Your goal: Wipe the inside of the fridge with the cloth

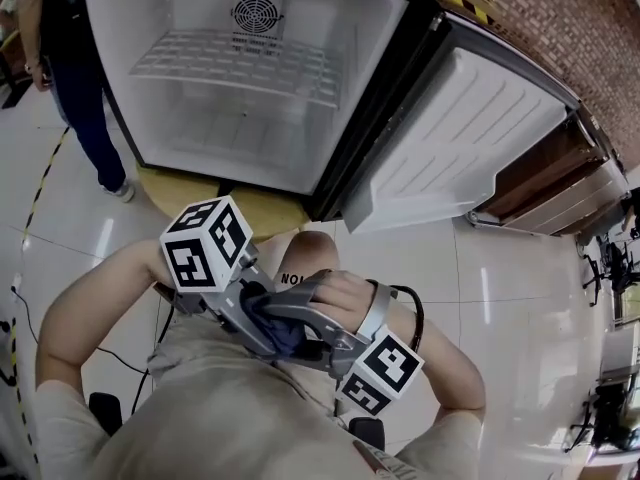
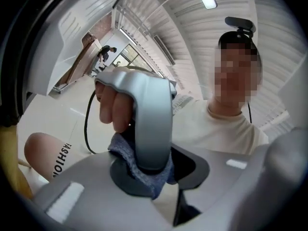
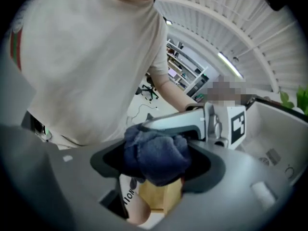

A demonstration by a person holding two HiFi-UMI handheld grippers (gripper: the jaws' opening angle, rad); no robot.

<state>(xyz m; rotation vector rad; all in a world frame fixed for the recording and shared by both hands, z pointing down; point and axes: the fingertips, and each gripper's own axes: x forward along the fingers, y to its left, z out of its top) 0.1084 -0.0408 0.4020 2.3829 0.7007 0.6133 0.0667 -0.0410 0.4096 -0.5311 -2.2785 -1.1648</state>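
Head view looked steeply down from above the wearer; the open fridge (image 1: 250, 88) filled the upper frame. Both gripper views sat close, facing back toward the wearer's pale shirt (image 2: 226, 129). All three shared the blue cloth (image 1: 283, 336).

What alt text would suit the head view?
A crumpled dark blue cloth sits where the person's grey left gripper and grey right gripper meet, close to their body. Beyond stands an open white fridge with one wire shelf.
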